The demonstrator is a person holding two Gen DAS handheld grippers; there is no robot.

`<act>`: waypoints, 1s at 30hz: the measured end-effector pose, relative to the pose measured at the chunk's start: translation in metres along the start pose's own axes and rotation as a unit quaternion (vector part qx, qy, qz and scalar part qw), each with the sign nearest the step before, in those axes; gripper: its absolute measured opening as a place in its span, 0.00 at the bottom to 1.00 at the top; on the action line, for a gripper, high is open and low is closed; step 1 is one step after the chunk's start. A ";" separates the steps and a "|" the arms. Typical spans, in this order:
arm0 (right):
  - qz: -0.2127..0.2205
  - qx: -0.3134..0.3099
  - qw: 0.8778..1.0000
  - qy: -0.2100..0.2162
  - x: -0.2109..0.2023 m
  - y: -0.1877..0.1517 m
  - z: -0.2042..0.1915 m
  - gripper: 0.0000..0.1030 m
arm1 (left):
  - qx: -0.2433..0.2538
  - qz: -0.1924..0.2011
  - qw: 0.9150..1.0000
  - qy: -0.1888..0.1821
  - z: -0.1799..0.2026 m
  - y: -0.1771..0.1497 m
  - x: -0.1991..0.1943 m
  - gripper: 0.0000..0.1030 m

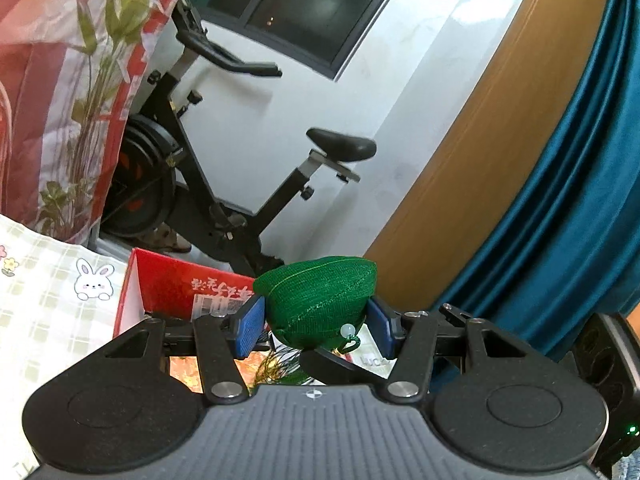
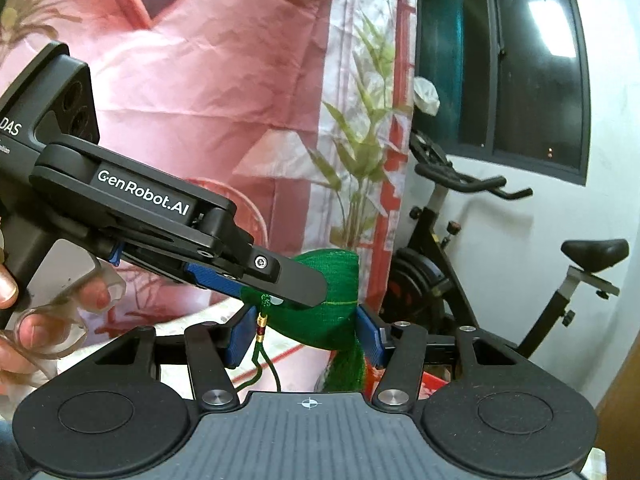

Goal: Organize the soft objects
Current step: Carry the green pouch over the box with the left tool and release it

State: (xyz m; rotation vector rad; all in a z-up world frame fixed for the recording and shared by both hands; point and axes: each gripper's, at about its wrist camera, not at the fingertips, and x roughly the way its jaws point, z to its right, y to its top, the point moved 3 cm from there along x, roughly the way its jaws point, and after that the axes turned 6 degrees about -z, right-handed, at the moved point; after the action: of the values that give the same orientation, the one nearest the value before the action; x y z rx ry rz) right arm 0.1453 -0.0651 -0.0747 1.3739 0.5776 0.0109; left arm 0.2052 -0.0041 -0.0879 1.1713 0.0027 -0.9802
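A green woven pouch [image 1: 320, 292] with a pale bead [image 1: 348, 329] and a dangling cord sits between the blue pads of my left gripper [image 1: 316, 320], which is shut on it. The right wrist view shows the same green pouch [image 2: 332, 312] squeezed between the pads of my right gripper [image 2: 305, 334]. My left gripper [image 2: 280, 294] comes in from the left there and clamps the pouch's upper part. The cord with its gold and red beads [image 2: 261, 326] and a green tassel [image 2: 348, 364] hang below. The pouch is held up in the air.
A black exercise bike [image 1: 224, 184] stands by the white wall. A red box [image 1: 176, 288] and a rabbit-print cloth [image 1: 48, 300] lie below. A red floral sheet [image 2: 224, 80] hangs behind, a teal curtain [image 1: 580, 200] is at the right. A person's hand [image 2: 24, 320] holds the left gripper's handle.
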 end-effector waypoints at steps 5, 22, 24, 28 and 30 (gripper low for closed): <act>-0.030 0.029 0.999 0.000 0.019 -0.026 0.028 0.49 | 0.002 -0.032 0.999 -0.002 -0.006 -0.007 0.037 0.56; -0.136 0.101 0.986 -0.006 0.081 -0.115 0.102 0.45 | -0.019 -0.112 0.993 0.018 -0.039 -0.033 0.131 0.55; -0.147 0.105 0.983 -0.014 0.092 -0.114 0.112 0.44 | -0.015 -0.103 0.994 0.030 -0.044 -0.029 0.128 0.55; -0.177 0.099 0.978 -0.051 0.114 -0.110 0.129 0.42 | -0.014 -0.095 0.994 0.056 -0.056 -0.024 0.127 0.55; -0.183 0.099 0.976 -0.059 0.120 -0.108 0.133 0.42 | -0.015 -0.093 0.993 0.069 -0.064 -0.024 0.122 0.55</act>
State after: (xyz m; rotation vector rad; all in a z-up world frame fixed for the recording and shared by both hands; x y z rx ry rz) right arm 0.2663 -0.1704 -0.2090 1.4302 0.7389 -0.4342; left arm 0.2940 -0.0342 -0.1925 1.2260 0.2404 -1.0570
